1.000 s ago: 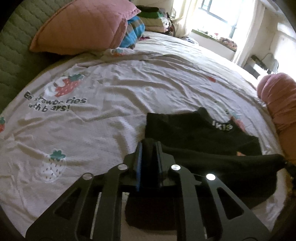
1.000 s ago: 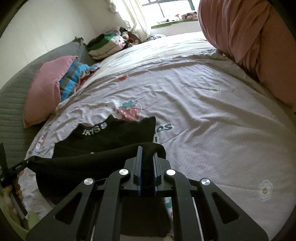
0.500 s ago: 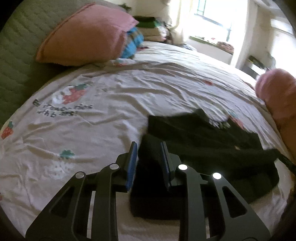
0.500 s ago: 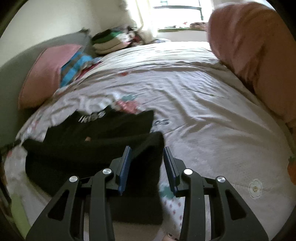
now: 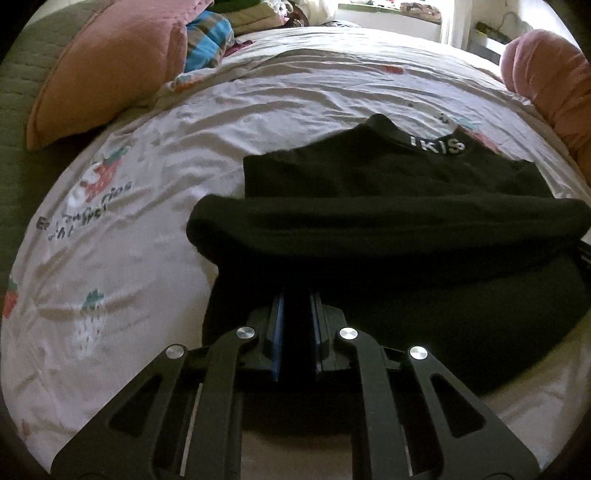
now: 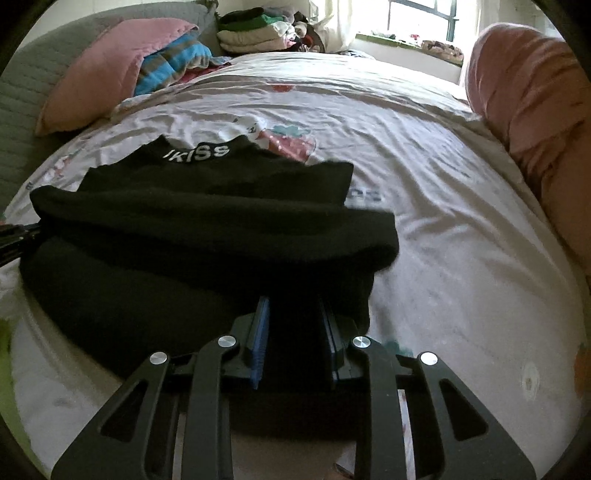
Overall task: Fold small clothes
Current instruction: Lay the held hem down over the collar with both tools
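A small black garment (image 5: 388, 206) with white "iKISs" lettering at its collar lies on the strawberry-print bedsheet (image 5: 147, 240), its lower part folded up into a thick roll across the middle. It also shows in the right wrist view (image 6: 207, 221). My left gripper (image 5: 297, 306) sits at the garment's near edge with its jaws a little apart, black cloth lying between them. My right gripper (image 6: 293, 314) is open at the garment's near right corner, cloth lying loose between its blue pads (image 6: 260, 332).
A pink pillow (image 5: 110, 62) and striped blue cloth (image 5: 207, 40) lie at the head end by a green quilted headboard (image 6: 22, 99). A stack of folded clothes (image 6: 251, 29) sits at the far side. A pink bolster (image 6: 535, 110) lies on the right.
Both grippers were shut on the raised fold of the garment; they have opened, let the fold drop onto the garment, and drawn back toward its near edge.
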Motion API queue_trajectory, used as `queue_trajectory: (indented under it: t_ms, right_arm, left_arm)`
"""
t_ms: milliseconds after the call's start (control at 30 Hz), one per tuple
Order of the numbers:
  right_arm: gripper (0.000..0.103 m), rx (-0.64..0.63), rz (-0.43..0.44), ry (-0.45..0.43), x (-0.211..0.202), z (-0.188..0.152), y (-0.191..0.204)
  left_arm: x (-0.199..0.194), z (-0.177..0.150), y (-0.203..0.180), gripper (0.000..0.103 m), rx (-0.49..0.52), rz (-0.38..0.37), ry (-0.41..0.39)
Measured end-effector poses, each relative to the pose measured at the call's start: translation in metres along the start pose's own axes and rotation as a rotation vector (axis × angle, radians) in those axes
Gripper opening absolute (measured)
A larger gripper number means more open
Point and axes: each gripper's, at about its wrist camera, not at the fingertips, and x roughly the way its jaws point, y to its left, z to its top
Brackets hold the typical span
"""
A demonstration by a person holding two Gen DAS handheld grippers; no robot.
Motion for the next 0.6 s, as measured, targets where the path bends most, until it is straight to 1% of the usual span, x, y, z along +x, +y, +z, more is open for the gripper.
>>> queue_trajectory:
  t_ms: [167,233,300,367,467,533,600]
  right_arm:
    - [0.024,0.033,0.004,-0.018,0.012,0.019,-0.005]
    - [0.024,0.064,0.007,-0.023,0.016,0.027,-0.011]
    - [0.024,0.089,0.009,-0.037,0.017,0.035,-0.017]
    - [0.024,0.123,-0.014,-0.040,0.020,0.043,-0.026]
    - [0.024,0.177,-0.019,-0.047,0.023,0.050,-0.038]
    - [0.024,0.206,-0.038,-0.057,0.023,0.054,-0.046]
    - [0.026,0.220,-0.059,-0.066,0.021,0.056,-0.052]
  left_arm:
    - [0.014,0.028,0.010,0.006,-0.078,-0.015,-0.009]
    - [0.020,0.037,0.013,0.007,-0.117,-0.023,-0.011]
    - [0.023,0.043,0.023,0.007,-0.183,-0.049,-0.036]
    - [0.022,0.046,0.035,0.007,-0.243,-0.069,-0.064]
    - [0.019,0.045,0.056,0.008,-0.321,-0.080,-0.113]
    - [0.019,0.042,0.070,0.013,-0.356,-0.086,-0.130]
    - [0.021,0.039,0.078,0.015,-0.365,-0.093,-0.128]
